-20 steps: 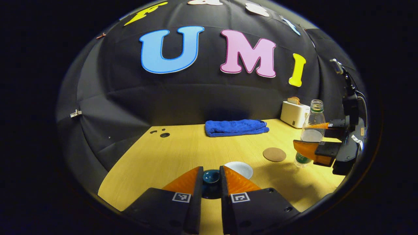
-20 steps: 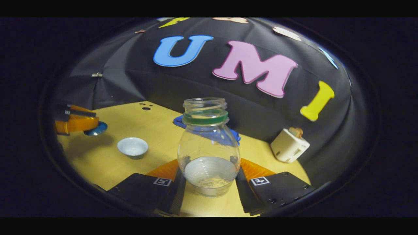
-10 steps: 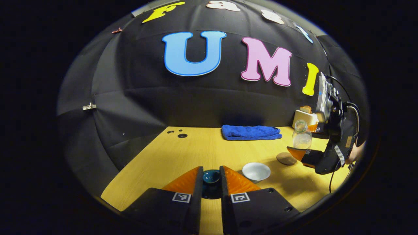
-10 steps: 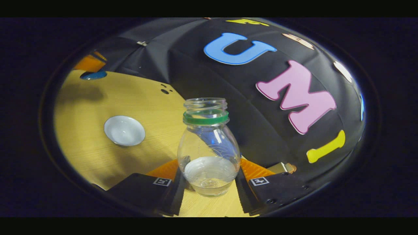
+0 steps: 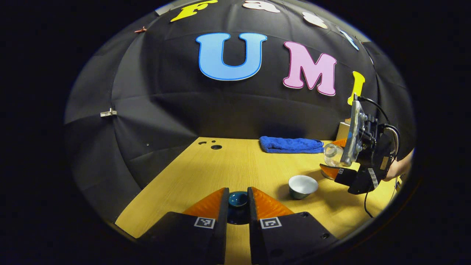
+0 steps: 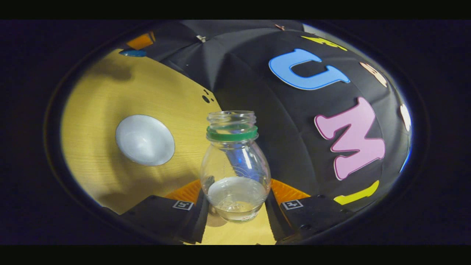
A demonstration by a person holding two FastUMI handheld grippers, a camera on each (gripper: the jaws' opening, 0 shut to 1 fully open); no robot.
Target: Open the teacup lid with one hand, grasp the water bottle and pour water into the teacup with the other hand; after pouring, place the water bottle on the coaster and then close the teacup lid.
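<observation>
On the yellow wooden table (image 5: pixel 235 169), toward its right half, the teacup (image 5: pixel 302 186) is sitting uncovered, pale inside and dark outside. In the right gripper view the same cup is showing as a pale disc, seen nearly from above.

Left gripper (image 5: pixel 238 200): jaws are standing narrow, both fingers pressing on the dark blue teacup lid (image 5: pixel 238 199), which is sitting between the tips and raised off the table. The lid is well apart from the cup, to the cup's left.

Right gripper (image 6: pixel 235 198): both fingers are clamping the lower body of the water bottle (image 6: pixel 235 165). The bottle is clear, uncapped, with a green ring at the neck and a little water pooling low in it. From the left gripper view, this gripper and bottle are hanging tilted just to the right of the cup, bottle mouth leaning toward it. A hand (image 5: pixel 397 169) is showing behind the gripper at the far right edge.

At the back edge of the table a folded blue towel (image 5: pixel 290 144) is lying against the booth wall. I cannot make out the coaster; whether water is leaving the bottle is too small to tell.
</observation>
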